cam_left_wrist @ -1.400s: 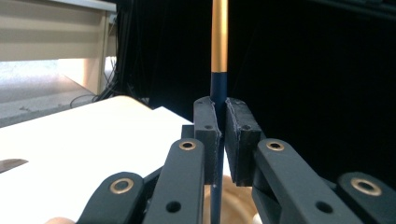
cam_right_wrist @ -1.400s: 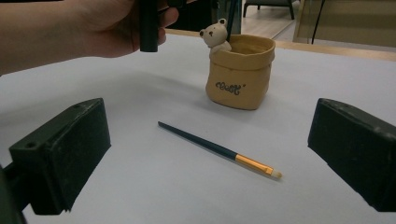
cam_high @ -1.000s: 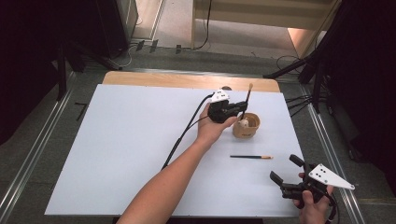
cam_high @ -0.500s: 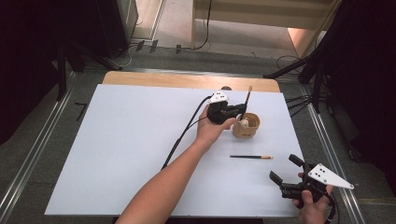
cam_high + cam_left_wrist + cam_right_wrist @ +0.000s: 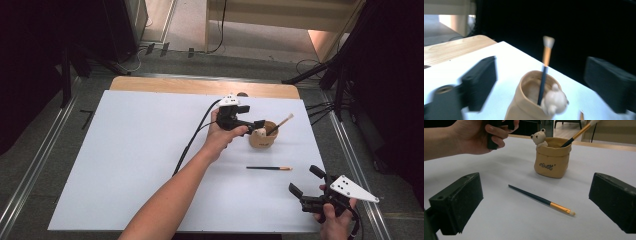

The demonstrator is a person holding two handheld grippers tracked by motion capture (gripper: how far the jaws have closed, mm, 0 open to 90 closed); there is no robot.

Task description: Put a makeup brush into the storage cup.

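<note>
Brush sits in the bear pot, left gripper (image 5: pixel 260 127) just opened

Jaws wide around the brush (image 5: pixel 544 72), not touching it. Right gripper (image 5: pixel 306 182) gapes at lower right, spare brush (image 5: pixel 269 168) lying near it on the table (image 5: pixel 125 150).

Tan bear pot (image 5: pixel 263 139) holds one brush (image 5: pixel 280 123) (tilted) — another brush (image 5: pixel 268 168) lies flat nearby.

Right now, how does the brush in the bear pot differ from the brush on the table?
The brush in the pot stands tilted, handle down inside the tan bear pot; the brush on the table lies flat on the white table, apart from the pot. The pot brush's tip looks wider and fluffier; the table brush's is small. Both have dark handles with orange bands.
</note>
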